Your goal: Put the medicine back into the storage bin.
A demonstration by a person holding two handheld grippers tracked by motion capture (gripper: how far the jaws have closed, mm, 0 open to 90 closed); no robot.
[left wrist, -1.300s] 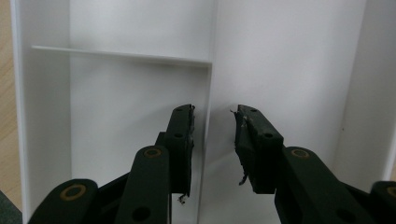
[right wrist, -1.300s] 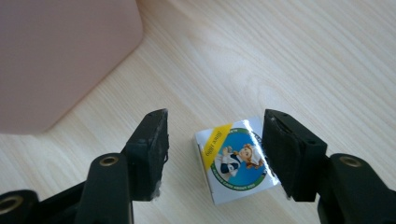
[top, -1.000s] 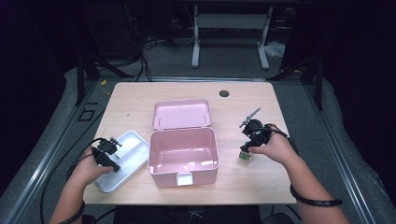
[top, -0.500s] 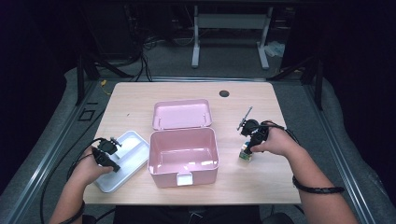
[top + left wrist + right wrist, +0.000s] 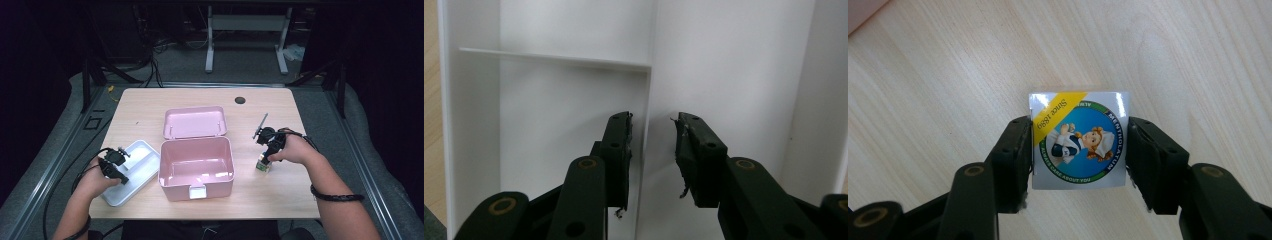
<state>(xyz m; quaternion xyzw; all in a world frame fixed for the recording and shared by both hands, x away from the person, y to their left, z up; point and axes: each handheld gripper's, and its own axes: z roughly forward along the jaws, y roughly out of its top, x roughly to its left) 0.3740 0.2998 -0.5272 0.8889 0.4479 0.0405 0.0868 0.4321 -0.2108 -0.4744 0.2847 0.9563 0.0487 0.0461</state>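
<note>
We had the small box caught between the jaws of the right hand-held gripper, one jaw pressed to each side of it, its printed top with the cartoon figure and the "Mentholatum" ring facing the camera. In the high view that box sat low on the table, just to the right of the open pink case and apart from it; we could not tell whether it rested on the wood or had just cleared it.

Our left hand-held gripper was released, its jaws standing apart with nothing between them, straddling the thin divider of the white tray. From above, the left gripper hovered over that tray, which lay touching or just beside the case's left wall.

We judged the step in hand to be the pickup of the box, with the grasp already made and the carry not yet begun. The likely destination was the pink case, whose lid lay back open behind it and whose inside held nothing we could see. The next move called for a clean lift off the wood, a short travel to our left with enough height to clear the case's near wall, then a gentle lowering before loosening the jaws. Since the box was light and held only by its sides, a firm, level grip mattered.
</note>
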